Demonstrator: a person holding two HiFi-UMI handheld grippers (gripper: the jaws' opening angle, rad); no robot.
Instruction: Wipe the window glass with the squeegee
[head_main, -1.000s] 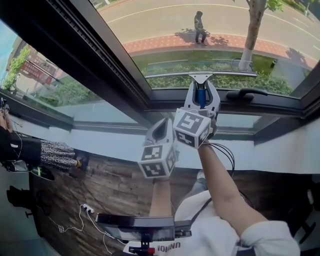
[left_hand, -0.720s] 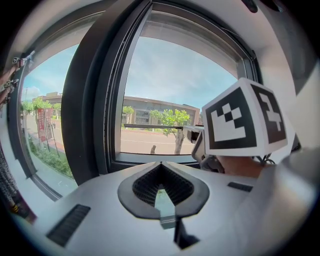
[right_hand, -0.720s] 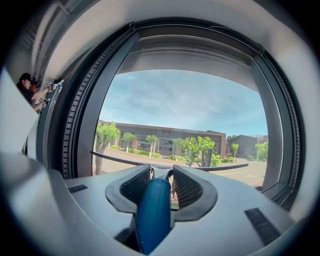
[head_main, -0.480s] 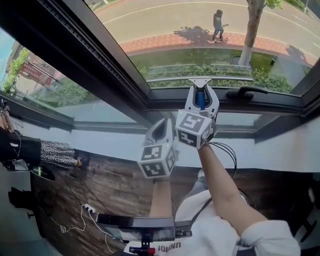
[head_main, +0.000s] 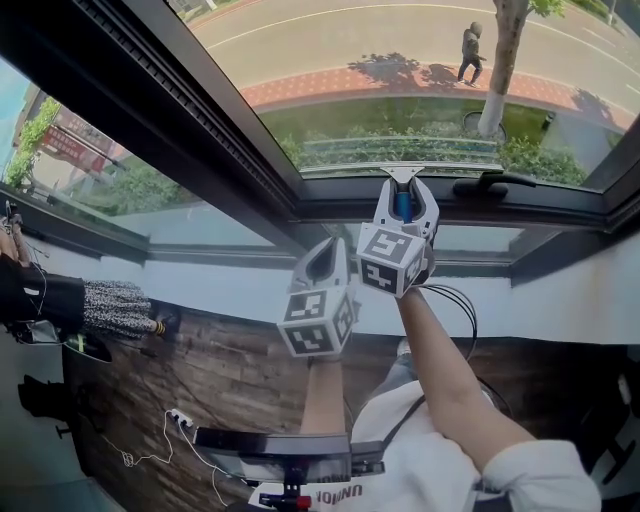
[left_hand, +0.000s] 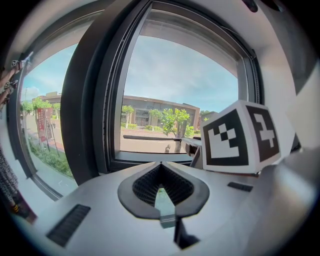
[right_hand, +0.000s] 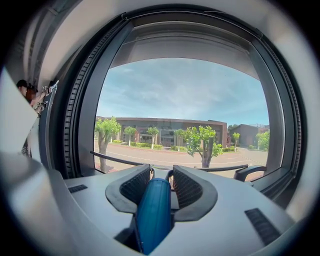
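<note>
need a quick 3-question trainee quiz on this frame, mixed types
1. The squeegee handle is: A red, B blue, C black.
2. True or false: the left gripper grips the squeegee.
3. Fill in: the blade lies near the ___ edge of the pane.

Key: 1 B. 2 False: its jaws are shut on nothing, and the right gripper holds the squeegee. 3 bottom.
</note>
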